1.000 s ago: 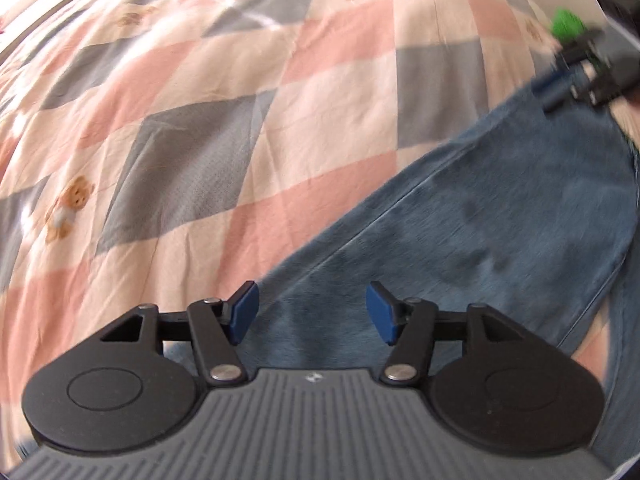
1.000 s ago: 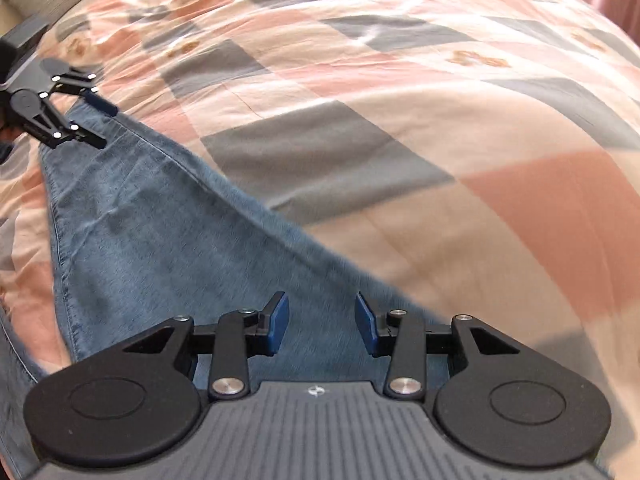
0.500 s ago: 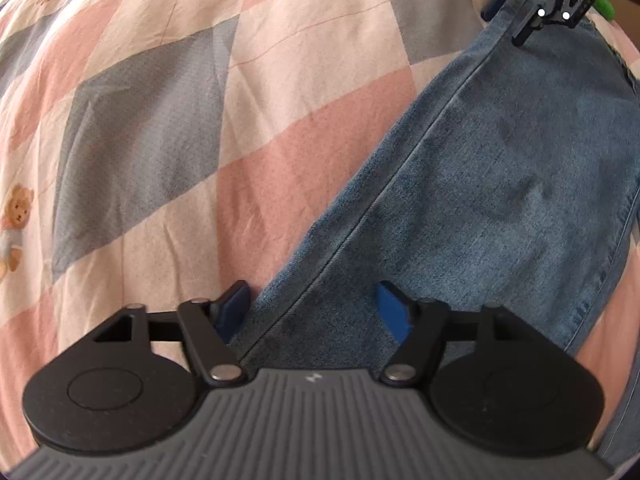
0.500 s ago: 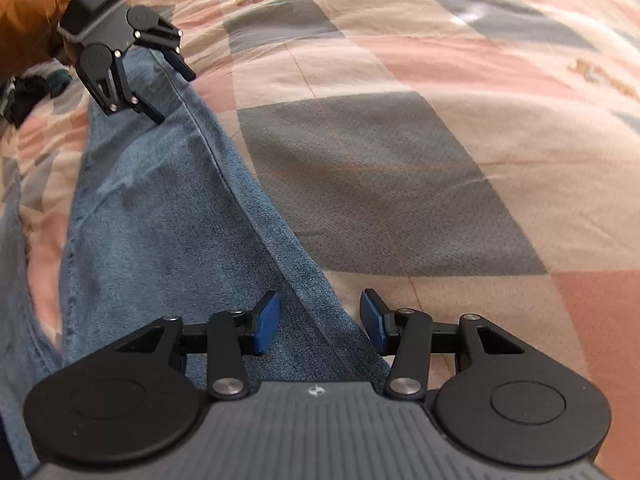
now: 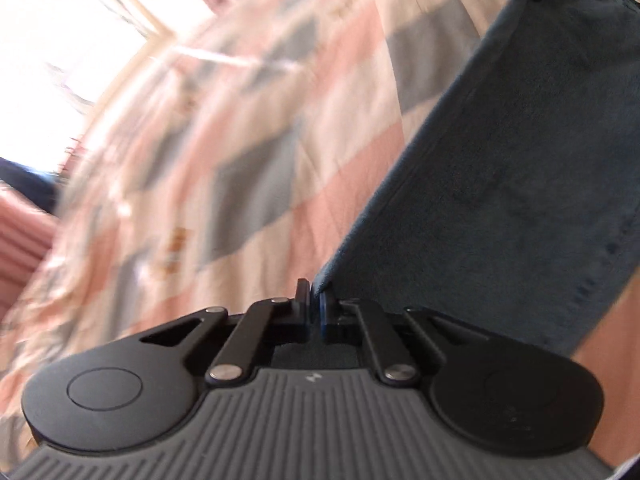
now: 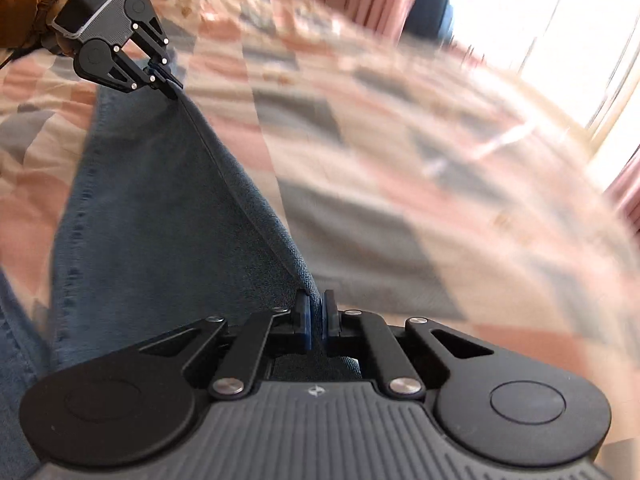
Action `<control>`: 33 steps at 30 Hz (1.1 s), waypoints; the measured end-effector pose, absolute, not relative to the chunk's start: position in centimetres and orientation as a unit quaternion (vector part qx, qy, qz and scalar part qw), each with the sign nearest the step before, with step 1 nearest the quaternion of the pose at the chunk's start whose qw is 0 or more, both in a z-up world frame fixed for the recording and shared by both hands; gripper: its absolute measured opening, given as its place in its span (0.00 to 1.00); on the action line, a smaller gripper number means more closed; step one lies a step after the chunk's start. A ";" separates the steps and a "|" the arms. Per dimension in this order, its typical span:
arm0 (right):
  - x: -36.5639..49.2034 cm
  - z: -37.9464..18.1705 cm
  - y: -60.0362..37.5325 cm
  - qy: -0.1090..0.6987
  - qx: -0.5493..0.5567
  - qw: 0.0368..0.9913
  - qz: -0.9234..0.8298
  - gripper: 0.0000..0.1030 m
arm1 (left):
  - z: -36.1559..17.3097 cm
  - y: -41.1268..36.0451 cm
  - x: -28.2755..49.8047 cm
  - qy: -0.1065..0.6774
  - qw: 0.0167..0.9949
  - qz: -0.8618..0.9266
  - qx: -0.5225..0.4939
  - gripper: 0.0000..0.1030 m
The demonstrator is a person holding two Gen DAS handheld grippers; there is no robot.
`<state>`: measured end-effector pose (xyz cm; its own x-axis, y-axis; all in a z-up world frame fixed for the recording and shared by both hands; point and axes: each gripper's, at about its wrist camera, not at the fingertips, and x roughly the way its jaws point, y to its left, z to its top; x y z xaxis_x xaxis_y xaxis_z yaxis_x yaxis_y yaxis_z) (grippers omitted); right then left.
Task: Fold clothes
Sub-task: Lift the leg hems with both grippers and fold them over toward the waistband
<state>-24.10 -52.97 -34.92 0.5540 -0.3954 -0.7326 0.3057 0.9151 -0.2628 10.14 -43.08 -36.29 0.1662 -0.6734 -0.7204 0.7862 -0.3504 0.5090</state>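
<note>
- The left gripper (image 5: 315, 307) has its jaws pinched tight on the edge of the jeans (image 5: 520, 168); the denim comes out right at the fingertips and runs ahead and to the right of them.
- The right gripper (image 6: 316, 312) is likewise clamped on that edge, with the cloth stretching ahead and to the left of its tips.
- From the right wrist view, the left gripper sits at the far end of the taut denim, so the 2 tongs hold 2 points along 1 edge and the fabric hangs between them, lifted off the checked bedspread (image 6: 400, 184).
- Done, as I judge it: both grasps are secured and the edge is raised.
- Left to do: carry the held edge over onto the rest of the jeans, lay it flat, let go, then likely more folds. No completed fold shows.
- The background is blurred, so the garment's far end cannot be made out.
</note>
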 end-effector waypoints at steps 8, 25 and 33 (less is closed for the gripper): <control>-29.8 -32.1 -36.4 0.338 -0.174 0.892 -0.246 0.02 | -32.1 -27.0 4.8 0.007 0.664 -0.616 0.424 0.03; -42.7 -38.2 -14.5 0.314 0.103 0.864 -0.381 0.41 | -37.8 -0.1 -4.5 0.280 0.750 -0.547 0.244 0.18; -55.3 -39.4 -24.8 0.048 0.495 0.712 -0.496 0.43 | -35.8 0.3 -2.6 0.322 0.770 -0.525 0.166 0.31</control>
<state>-55.32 -24.83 -39.37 0.5038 -0.6583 -0.5594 0.7539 0.0190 0.6567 -2.57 0.27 -35.77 0.2413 -0.7012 -0.6708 0.9157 0.3935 -0.0819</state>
